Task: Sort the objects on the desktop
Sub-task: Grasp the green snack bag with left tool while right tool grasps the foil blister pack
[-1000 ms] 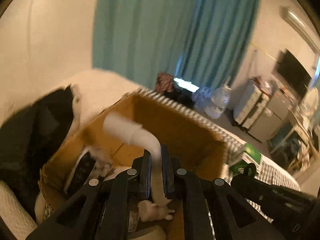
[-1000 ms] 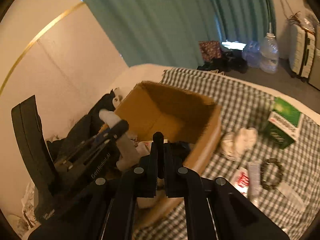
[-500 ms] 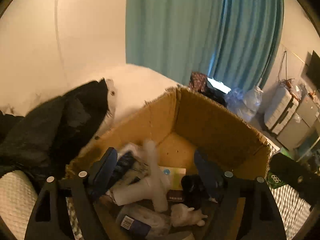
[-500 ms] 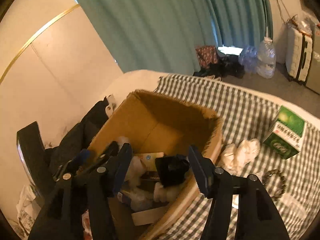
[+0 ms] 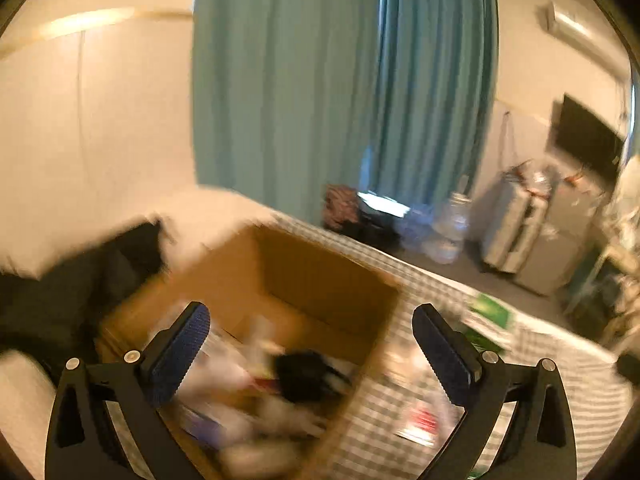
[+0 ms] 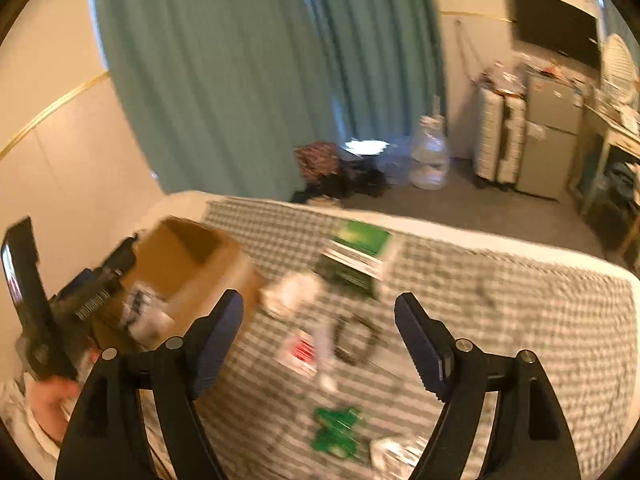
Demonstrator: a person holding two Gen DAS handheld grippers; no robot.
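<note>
A brown cardboard box [image 5: 320, 280] sits at the left of a checked tablecloth [image 6: 480, 300] and holds several blurred items, one black [image 5: 304, 372]. My left gripper [image 5: 312, 340] is open and empty above the box's near side. My right gripper [image 6: 320, 332] is open and empty above the cloth, right of the box [image 6: 192, 256]. On the cloth lie a green and white carton [image 6: 360, 252], crumpled white paper [image 6: 292, 292], a dark bracelet [image 6: 356, 340], a red and white packet [image 6: 300, 352], a white tube [image 6: 326, 356] and a green packet [image 6: 336, 432].
Dark clothing [image 5: 80, 280] lies left of the box. The left gripper's body [image 6: 36, 320] shows at the left of the right wrist view. Teal curtains [image 5: 340, 80], water bottles [image 6: 430, 156], suitcases [image 6: 500, 136] and a wall screen [image 6: 556, 24] stand beyond the table.
Both grippers opened; the left let go of the white tube-shaped item, the right of a dark item, into the box. Both have since risen and swung right, the right out over the cloth.
</note>
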